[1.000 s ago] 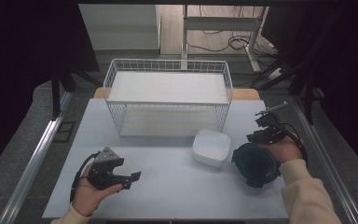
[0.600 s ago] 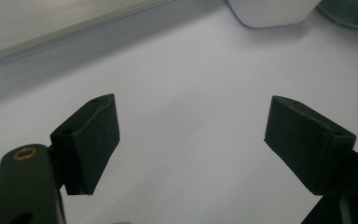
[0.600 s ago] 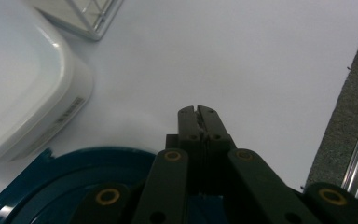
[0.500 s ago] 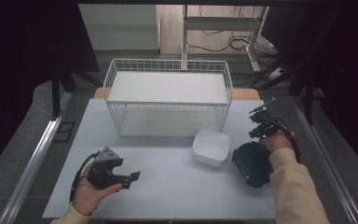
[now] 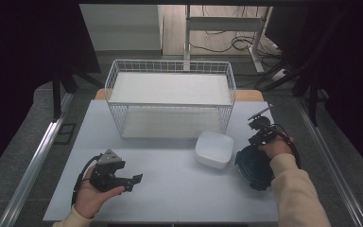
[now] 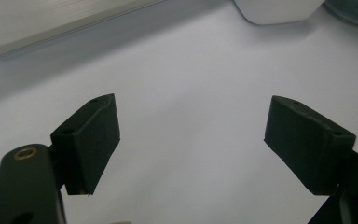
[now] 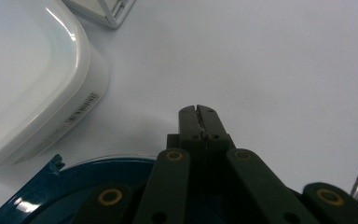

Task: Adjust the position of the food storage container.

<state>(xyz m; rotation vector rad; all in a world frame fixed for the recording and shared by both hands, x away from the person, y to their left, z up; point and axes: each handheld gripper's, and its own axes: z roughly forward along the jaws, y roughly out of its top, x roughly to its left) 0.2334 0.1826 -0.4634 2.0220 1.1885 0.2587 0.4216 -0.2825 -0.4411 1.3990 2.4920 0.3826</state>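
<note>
High view, one white container (image 5: 213,149), one blue lid (image 5: 254,166), one wire basket (image 5: 170,101).

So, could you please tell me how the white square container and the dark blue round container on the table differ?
The white square container has rounded corners and looks pale and opaque; the dark blue round container is circular with a glossy rim. The white one sits free, nearer the wire basket; the blue one lies under the right tongs, which are shut. Both rest on the white table, side by side.

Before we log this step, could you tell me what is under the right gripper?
A round dark blue lid lies on the table under the shut right gripper; the hand hides its far edge.
</note>
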